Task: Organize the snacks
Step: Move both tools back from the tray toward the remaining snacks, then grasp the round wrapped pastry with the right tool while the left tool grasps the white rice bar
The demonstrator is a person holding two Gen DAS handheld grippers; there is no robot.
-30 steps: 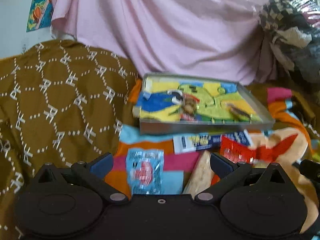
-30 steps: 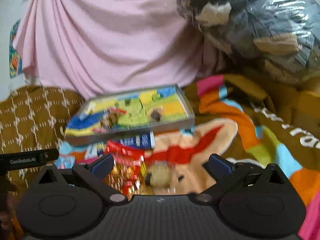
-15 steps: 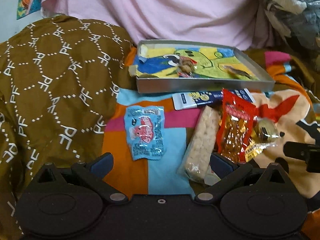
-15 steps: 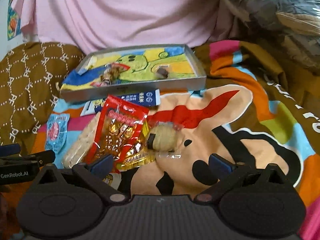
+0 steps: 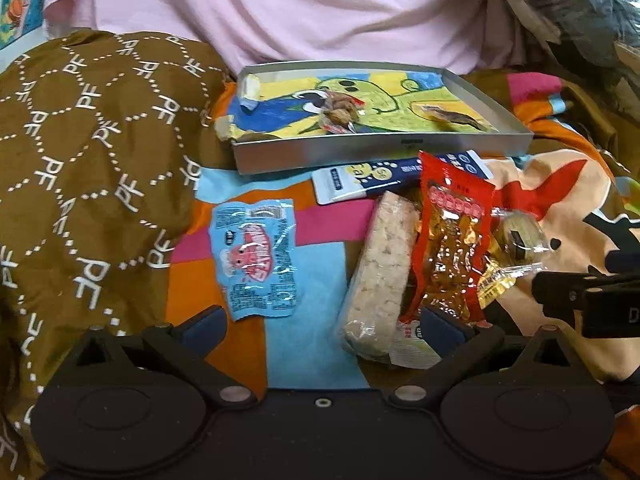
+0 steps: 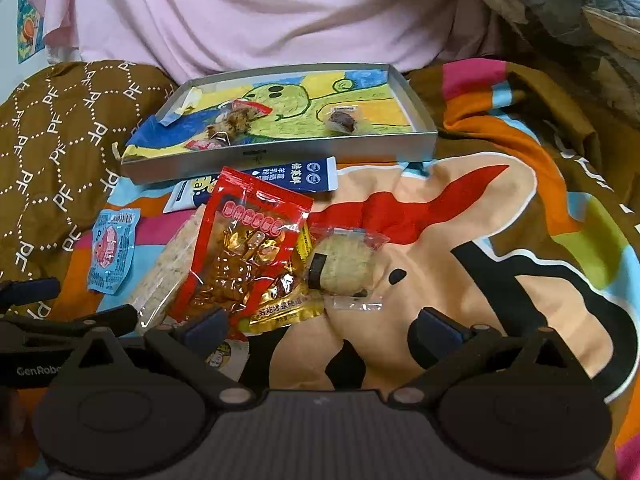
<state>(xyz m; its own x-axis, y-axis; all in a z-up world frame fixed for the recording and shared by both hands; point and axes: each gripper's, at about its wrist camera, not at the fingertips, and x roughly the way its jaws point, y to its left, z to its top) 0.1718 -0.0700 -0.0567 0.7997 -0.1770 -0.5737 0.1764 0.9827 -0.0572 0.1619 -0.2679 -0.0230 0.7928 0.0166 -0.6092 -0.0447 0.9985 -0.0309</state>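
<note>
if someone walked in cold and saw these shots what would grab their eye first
The bright red snack pouch stands out first, lying in a pile of packets on the colourful cartoon blanket, partly over a pale rice bar and beside a clear-wrapped round cake. Behind the pile sits a shallow grey tray lined with a green and yellow drawing, holding a few small snacks. A light blue packet lies apart to the left.

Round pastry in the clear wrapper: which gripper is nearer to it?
Right. The round pastry lies just ahead of the open right gripper. The left gripper, also open, faces the rice bar, leaving the pastry off to its right.
</note>
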